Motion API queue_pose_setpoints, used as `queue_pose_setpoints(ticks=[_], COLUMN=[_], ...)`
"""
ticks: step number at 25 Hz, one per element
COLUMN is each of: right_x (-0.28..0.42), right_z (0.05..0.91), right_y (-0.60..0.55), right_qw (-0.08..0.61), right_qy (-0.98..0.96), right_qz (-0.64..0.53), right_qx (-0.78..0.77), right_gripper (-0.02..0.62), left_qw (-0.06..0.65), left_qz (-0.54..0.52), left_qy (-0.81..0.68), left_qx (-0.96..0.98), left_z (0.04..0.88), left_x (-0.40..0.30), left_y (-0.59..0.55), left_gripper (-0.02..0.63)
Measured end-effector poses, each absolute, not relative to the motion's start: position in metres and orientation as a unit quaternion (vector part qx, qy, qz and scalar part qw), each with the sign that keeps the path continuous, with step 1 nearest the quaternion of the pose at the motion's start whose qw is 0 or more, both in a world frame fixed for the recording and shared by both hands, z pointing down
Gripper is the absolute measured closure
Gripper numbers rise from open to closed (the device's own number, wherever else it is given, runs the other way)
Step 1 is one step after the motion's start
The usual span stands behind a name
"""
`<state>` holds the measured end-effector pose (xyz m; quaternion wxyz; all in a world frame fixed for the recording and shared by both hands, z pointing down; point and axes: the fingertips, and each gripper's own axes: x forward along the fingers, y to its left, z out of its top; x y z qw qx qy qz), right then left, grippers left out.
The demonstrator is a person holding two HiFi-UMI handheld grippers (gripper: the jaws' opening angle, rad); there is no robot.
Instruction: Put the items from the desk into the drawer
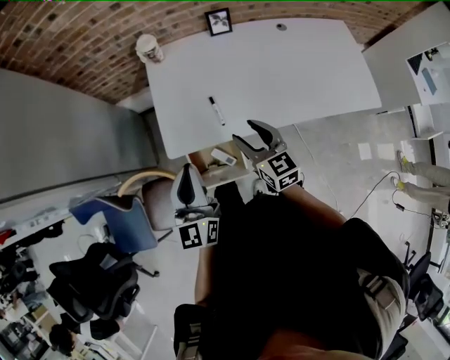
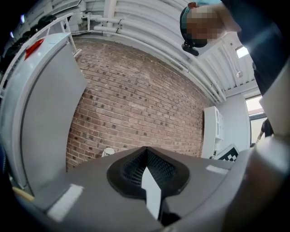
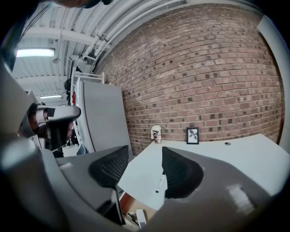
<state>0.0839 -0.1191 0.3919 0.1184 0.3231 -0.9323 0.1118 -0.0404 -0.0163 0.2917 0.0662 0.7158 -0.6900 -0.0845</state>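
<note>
A black marker [image 1: 216,110] lies near the front edge of the white desk [image 1: 295,70]; it also shows between the jaws in the right gripper view as the marker [image 3: 161,182], still some way off. A paper cup [image 1: 149,48] and a small framed picture [image 1: 219,22] stand at the desk's far side. Under the front edge an open drawer [image 1: 209,157] holds a white item [image 1: 225,156]. My right gripper [image 1: 246,131] hangs open and empty just before the desk edge, over the drawer. My left gripper [image 1: 186,171] is shut and empty, left of the drawer.
A brick wall [image 3: 204,81] runs behind the desk, with a grey cabinet [image 3: 102,118] to its left. Office chairs [image 1: 98,281] and a blue seat [image 1: 119,218] stand at the lower left. A second white table [image 1: 415,49] is at the right.
</note>
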Motion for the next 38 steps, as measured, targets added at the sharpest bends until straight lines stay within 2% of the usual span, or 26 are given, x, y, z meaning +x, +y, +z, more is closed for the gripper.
queue_pose_setpoints(ticks=[16,38], right_x=[0.011,-0.021], right_z=[0.504,0.675], right_y=[-0.225,-0.282], right_qw=[0.225,0.402], right_qy=[-0.890,-0.803], right_qz=[0.184,0.260], right_qx=[0.350,0.355], right_gripper=[0.360,0.373], left_qw=[0.108,0.154], left_qz=[-0.084,-0.082], left_qy=[-0.676,-0.671], left_qx=[0.724,0.720], left_z=[0.320,0.354], left_x=[-0.115,-0.160], left_y=[-0.105,-0.144], left_gripper=[0.597,0.597])
